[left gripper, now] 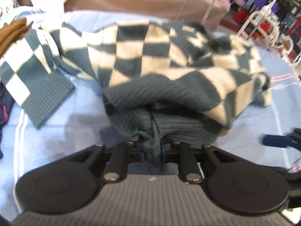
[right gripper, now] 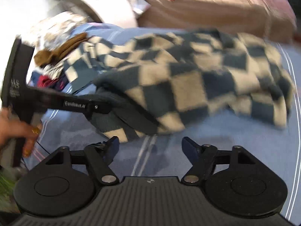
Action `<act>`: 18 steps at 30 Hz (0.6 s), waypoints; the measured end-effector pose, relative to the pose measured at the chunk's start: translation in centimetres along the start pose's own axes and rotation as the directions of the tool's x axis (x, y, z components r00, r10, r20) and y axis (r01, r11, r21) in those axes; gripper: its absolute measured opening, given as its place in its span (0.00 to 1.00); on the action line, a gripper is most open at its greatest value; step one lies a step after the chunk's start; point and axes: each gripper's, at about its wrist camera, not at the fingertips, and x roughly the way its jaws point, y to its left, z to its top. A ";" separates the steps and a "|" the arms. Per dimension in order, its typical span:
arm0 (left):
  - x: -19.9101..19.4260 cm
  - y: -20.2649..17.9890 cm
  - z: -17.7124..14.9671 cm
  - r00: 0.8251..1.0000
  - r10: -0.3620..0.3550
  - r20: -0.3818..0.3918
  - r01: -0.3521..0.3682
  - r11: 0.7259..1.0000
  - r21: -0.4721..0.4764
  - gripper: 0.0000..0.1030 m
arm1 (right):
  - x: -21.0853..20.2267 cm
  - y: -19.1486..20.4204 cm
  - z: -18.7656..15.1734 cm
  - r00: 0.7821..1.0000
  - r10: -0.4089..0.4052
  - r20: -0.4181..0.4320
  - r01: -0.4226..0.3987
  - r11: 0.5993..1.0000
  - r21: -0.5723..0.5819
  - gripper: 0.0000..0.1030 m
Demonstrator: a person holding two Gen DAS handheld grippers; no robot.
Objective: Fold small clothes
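Mid-fold: checkered sweater (left gripper: 169, 60) bunched on the blue sheet (left gripper: 56, 113). Left gripper (left gripper: 153, 150) clamped tight on its teal ribbed hem; right gripper (right gripper: 150, 146) wide apart, empty, just short of that sweater. Next: right-side hem pinch, then lift.

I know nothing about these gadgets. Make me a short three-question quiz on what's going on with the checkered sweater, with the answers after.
1. True or false: the left gripper has its jaws shut on the ribbed hem of the checkered sweater.
2. Which best describes the right gripper? A. shut on a sleeve; B. jaws open, nothing between them; C. holding the brown garment.
3. Fill in: the sweater lies on a light ____ cloth with pale stripes.

Key: 1. true; 2. B; 3. blue.
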 end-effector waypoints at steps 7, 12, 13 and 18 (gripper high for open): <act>-2.3 0.7 1.2 1.000 -0.009 0.011 0.009 1.000 0.016 0.12 | 5.3 5.9 3.3 0.999 0.035 0.038 -0.021 0.952 -0.305 0.74; -3.1 1.2 1.9 0.999 -0.023 0.030 0.023 1.000 -0.019 0.10 | 8.4 7.7 4.1 1.000 -0.010 0.029 0.023 0.868 -0.495 0.68; -2.9 1.3 2.1 0.999 -0.017 0.027 0.018 1.000 -0.018 0.10 | 8.9 7.5 4.1 1.000 -0.023 0.020 0.030 0.862 -0.506 0.58; -1.6 2.2 2.3 1.000 -0.014 -0.018 0.013 0.998 -0.055 0.09 | 8.5 5.4 5.0 0.997 -0.074 0.017 0.074 0.894 -0.442 0.10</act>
